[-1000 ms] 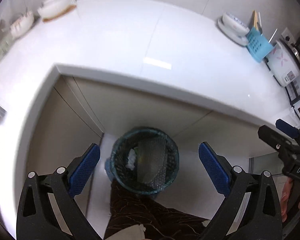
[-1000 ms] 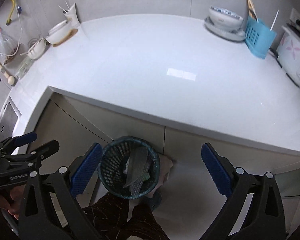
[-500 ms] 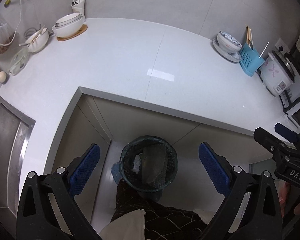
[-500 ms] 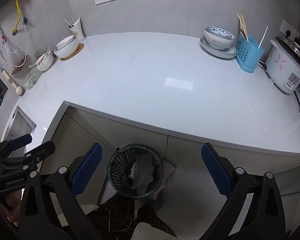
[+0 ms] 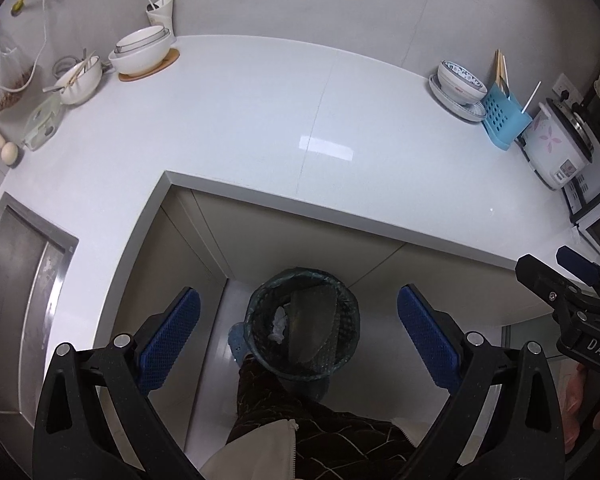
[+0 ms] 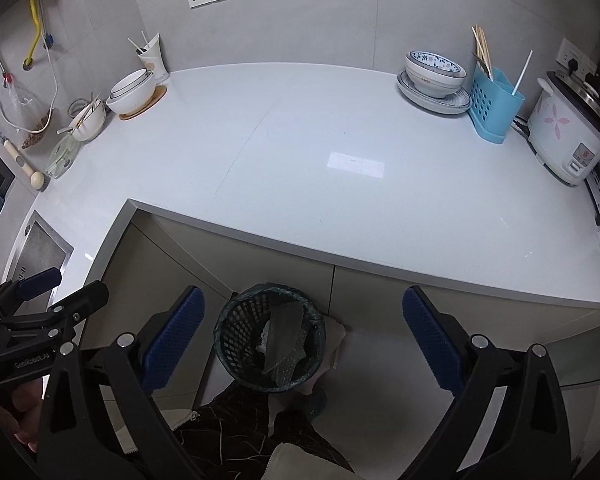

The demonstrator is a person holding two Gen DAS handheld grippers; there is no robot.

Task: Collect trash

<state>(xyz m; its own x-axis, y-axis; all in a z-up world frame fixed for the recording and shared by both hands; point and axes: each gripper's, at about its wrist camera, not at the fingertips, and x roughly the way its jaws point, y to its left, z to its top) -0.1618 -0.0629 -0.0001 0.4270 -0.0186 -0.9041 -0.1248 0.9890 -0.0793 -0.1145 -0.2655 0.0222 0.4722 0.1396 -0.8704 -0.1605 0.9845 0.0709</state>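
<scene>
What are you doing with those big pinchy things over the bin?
A person holds a left hand-held gripper and a right hand-held gripper, both open and empty, above a mesh trash bin on the floor. Crumpled paper and a bubble-wrap sheet already lie inside it.

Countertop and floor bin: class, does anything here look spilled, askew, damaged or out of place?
Nothing stands out. The countertop shows no spill or loose trash; its bowls and the blue utensil holder stand upright along the walls. The bin stands upright, with a crumpled tissue and plastic sheet inside.
</scene>
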